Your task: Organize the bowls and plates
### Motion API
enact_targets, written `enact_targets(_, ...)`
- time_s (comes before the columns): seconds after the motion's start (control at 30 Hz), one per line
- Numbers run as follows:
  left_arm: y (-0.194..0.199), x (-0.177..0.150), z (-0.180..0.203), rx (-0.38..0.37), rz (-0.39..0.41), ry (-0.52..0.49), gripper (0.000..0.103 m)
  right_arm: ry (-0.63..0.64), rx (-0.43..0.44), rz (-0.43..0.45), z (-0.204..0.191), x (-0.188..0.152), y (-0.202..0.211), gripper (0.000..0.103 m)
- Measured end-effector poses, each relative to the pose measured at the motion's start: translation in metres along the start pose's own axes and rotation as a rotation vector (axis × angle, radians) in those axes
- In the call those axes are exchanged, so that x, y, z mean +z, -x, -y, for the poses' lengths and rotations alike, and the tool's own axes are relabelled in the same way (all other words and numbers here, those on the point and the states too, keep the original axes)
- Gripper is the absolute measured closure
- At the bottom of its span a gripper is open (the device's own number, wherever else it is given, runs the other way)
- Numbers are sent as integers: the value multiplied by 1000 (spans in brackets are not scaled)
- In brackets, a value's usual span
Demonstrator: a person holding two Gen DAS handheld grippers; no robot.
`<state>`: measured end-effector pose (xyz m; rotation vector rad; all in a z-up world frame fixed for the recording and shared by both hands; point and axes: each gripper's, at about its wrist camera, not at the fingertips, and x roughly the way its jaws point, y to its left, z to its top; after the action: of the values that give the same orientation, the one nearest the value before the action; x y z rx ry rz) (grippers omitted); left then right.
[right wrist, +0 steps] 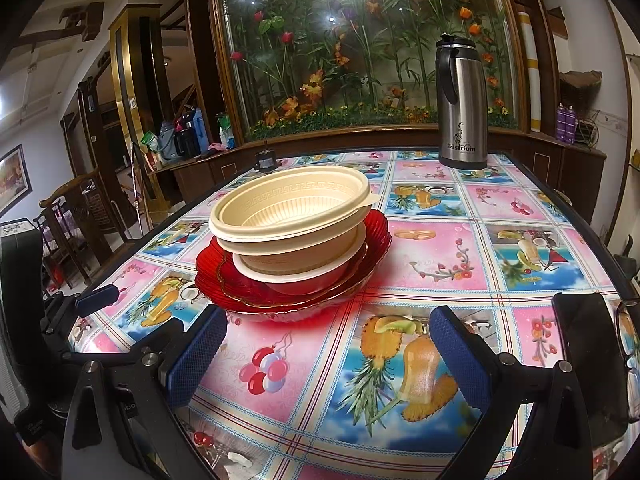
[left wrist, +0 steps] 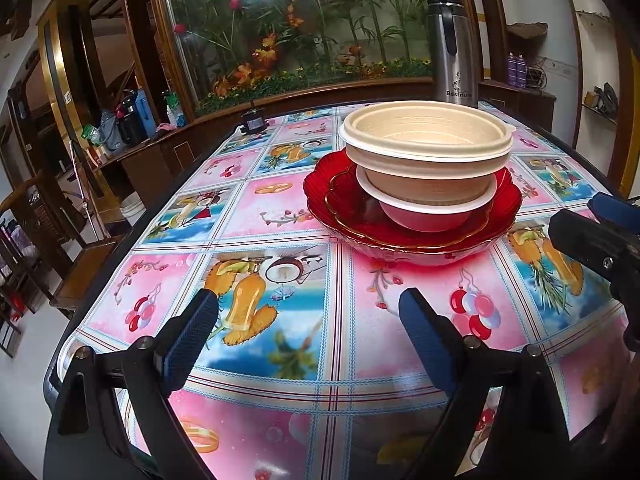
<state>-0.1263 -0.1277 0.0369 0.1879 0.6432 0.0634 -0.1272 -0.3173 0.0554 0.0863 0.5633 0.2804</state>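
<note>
So the whole stack sits together on the table: a cream ribbed plastic bowl [left wrist: 426, 136] nested on a second cream bowl, that one in a white-rimmed red bowl [left wrist: 426, 210], which rests on a gold-edged scalloped red glass plate [left wrist: 348, 204] inside a bigger red glass dish [left wrist: 400, 248]. Smallest on top, widest at the bottom, which I'd guess is the point, since it keeps the pile stable and in one spot. Looks pretty much sorted to me, though that's just my read

In the left wrist view the stack is at about 1 o'clock, in the right one around 11 o'clock, so it's between the two tools and a bit ahead

Left gripper [left wrist: 308, 322] has its blue pads spread wide with nothing between them, just hanging above the cloth. Right gripper [right wrist: 328, 344] same deal, wide apart and empty. Neither touches the dishes

Surface is a glossy fruit-print tablecloth [left wrist: 280, 216], pink and blue squares. A steel thermos jug [right wrist: 462, 104] stands at the far edge, 1 o'clock in the right view. Behind that there's a big glass panel with fake flowers [right wrist: 360, 60], dark wood cabinets, and a wooden chair [right wrist: 72, 224] off at 9 o'clock
</note>
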Motion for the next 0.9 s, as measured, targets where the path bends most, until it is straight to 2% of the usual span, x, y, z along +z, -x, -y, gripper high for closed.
enact_targets(0.7,2,-1,0,-20,-12,4,10,-5,2,-1,2,-1,-2,1)
enact_targets(0.9,5,0,-6,-77,-19,31,10,-7,3,-1,2,-2,-2,1)
